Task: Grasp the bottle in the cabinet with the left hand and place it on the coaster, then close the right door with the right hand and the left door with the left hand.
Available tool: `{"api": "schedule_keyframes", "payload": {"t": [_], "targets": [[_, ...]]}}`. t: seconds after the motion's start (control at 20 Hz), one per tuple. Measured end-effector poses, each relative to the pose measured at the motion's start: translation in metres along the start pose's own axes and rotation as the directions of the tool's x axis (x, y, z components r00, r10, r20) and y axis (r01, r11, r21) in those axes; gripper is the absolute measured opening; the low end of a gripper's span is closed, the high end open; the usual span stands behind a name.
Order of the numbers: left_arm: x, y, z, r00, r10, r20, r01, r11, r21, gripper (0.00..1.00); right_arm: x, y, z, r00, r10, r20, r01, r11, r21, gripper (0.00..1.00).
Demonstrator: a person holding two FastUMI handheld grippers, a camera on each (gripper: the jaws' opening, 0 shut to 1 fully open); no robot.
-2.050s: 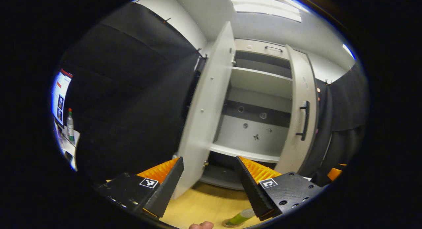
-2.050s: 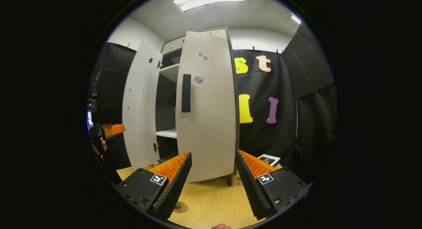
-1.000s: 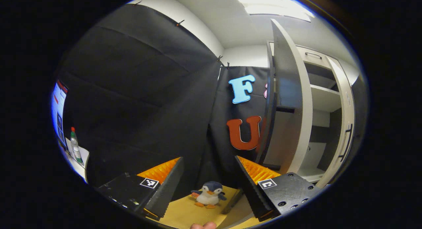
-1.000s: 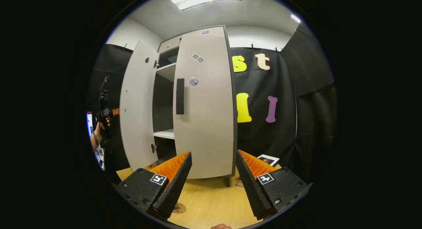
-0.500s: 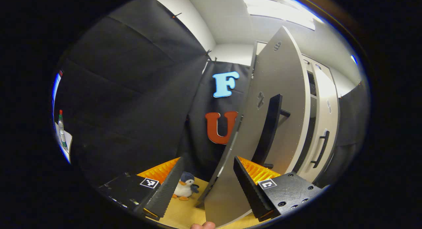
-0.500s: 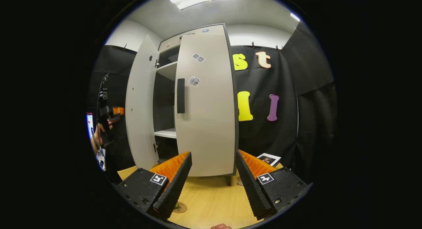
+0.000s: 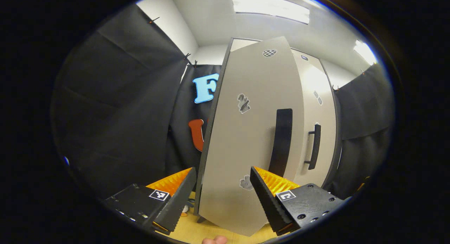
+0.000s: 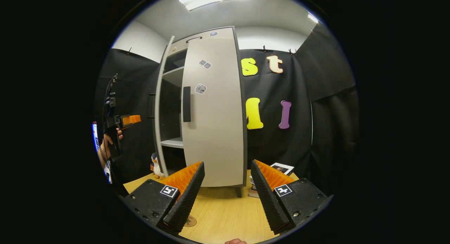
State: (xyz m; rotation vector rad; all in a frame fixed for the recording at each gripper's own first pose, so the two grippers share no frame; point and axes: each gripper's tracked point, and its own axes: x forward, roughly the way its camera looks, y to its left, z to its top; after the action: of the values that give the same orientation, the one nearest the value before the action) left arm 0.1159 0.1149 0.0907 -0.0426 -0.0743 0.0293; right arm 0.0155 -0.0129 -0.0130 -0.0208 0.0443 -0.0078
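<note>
Cabinet (image 8: 211, 107): a tall pale cabinet is seen standing on a wooden table (image 8: 225, 216), with black cloth hung behind it and on both sides.
Right door (image 8: 214, 124): it is seen shut, or very nearly so, against the cabinet front, with a dark handle (image 8: 186, 104) near its inner edge and small stickers set above that.
Left door (image 7: 246, 138): it is shown partly open in the right gripper view, where the shelves are seen through the gap; in the left gripper view its front face is presented close ahead, with a dark vertical handle (image 7: 281, 142).
Left gripper (image 7: 222, 191): its fingers are held wide apart and nothing is gripped; the lower part of the left door is seen between them.
Right gripper (image 8: 226, 187): its fingers are spread with nothing between them, and it is held above the table, apart from the right door.
Penguin toy (image 8: 155, 165): it is placed on the table beside the left door's bottom edge.
Coaster (image 8: 190, 221): a round disc is partly seen on the table behind the right gripper's left finger.
Bottle: its place cannot be told.
</note>
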Motion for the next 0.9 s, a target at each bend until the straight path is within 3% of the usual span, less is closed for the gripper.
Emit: {"api": "schedule_keyframes", "payload": {"t": [0.05, 0.2, 0.25, 0.3, 0.35, 0.45, 0.55, 0.6, 0.8, 0.9], "targets": [[0.000, -0.006, 0.001, 1.000, -0.009, 0.004, 0.009, 1.000, 0.011, 1.00, 0.000, 0.000, 0.000, 1.000, -0.002, -0.001, 0.002, 1.000, 0.001, 0.82], [-0.014, -0.042, -0.012, 0.998, -0.066, -0.010, 0.066, 0.998, -0.014, 0.99, -0.001, 0.002, -0.004, 1.000, -0.004, -0.012, 0.004, 1.000, 0.029, 0.82], [-0.021, -0.053, -0.017, 0.997, -0.075, -0.008, 0.075, 0.997, -0.014, 0.94, -0.001, 0.004, -0.006, 1.000, 0.006, -0.017, -0.005, 0.999, 0.043, 0.82], [-0.026, -0.061, -0.021, 0.997, -0.078, -0.004, 0.077, 0.997, -0.009, 0.99, -0.001, 0.006, -0.009, 1.000, 0.015, -0.022, -0.013, 0.998, 0.055, 0.82], [-0.033, -0.068, -0.027, 0.997, -0.083, -0.002, 0.083, 0.997, -0.002, 0.94, -0.001, 0.007, -0.010, 0.999, 0.020, -0.026, -0.018, 0.998, 0.062, 0.82], [-0.045, -0.081, -0.038, 0.996, -0.087, 0.003, 0.087, 0.996, 0.022, 0.99, 0.000, 0.008, -0.010, 0.999, 0.028, -0.022, -0.026, 0.998, 0.065, 0.82], [-0.059, -0.092, -0.055, 0.996, -0.086, -0.010, 0.087, 0.995, 0.051, 0.94, 0.002, 0.009, -0.012, 0.999, 0.033, -0.026, -0.031, 0.998, 0.059, 0.82], [-0.066, -0.100, -0.063, 0.995, -0.093, -0.022, 0.094, 0.994, 0.052, 1.00, 0.001, 0.010, -0.015, 0.999, 0.038, -0.029, -0.036, 0.998, 0.059, 0.82], [-0.089, -0.124, -0.090, 0.990, -0.126, -0.056, 0.127, 0.992, 0.004, 0.94, 0.001, 0.008, -0.015, 0.999, 0.039, -0.028, -0.037, 0.998, 0.049, 0.82], [-0.096, -0.120, -0.098, 0.993, -0.099, -0.067, 0.100, 0.995, 0.010, 0.94, 0.002, 0.004, -0.021, 0.999, 0.022, -0.037, -0.022, 1.000, 0.021, 0.82]]}}
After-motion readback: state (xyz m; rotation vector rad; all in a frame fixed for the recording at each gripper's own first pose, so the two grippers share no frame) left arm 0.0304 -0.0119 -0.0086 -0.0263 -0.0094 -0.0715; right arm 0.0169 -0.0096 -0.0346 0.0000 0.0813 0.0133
